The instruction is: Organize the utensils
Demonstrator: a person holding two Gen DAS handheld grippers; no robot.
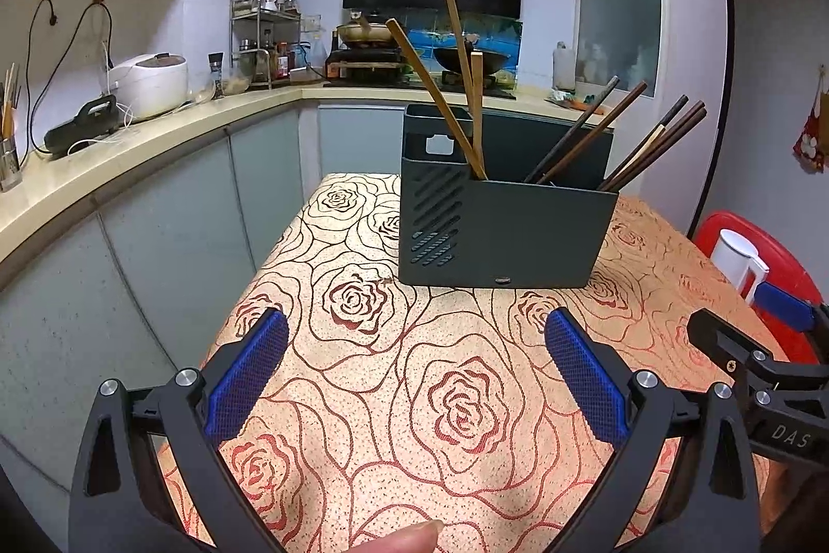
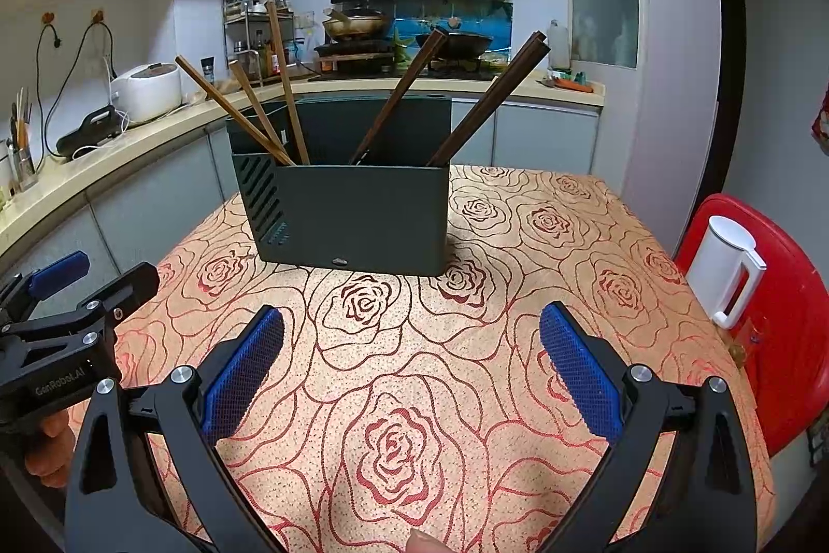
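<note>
A dark grey utensil holder [image 1: 539, 237] [image 2: 362, 216] stands upright on the rose-patterned table. Light brown chopsticks [image 1: 435, 86] [image 2: 233, 112] lean out of its left compartment. Dark brown chopsticks [image 1: 596, 128] [image 2: 487, 97] lean out of the middle and right compartments. My left gripper [image 1: 414, 335] hovers low over the table in front of the holder, open with nothing between its blue pads. My right gripper [image 2: 412, 330] is beside it at the same distance, also open and empty. Each gripper shows at the edge of the other's view.
The rose-patterned tablecloth [image 1: 414, 397] [image 2: 518, 397] covers the table. A white jug [image 2: 725, 268] stands on a red stool [image 2: 787, 320] at the right. A curved kitchen counter [image 1: 155, 138] with a rice cooker [image 1: 150, 81] runs along the left and back. A fingertip [image 1: 399, 540] shows at the bottom edge.
</note>
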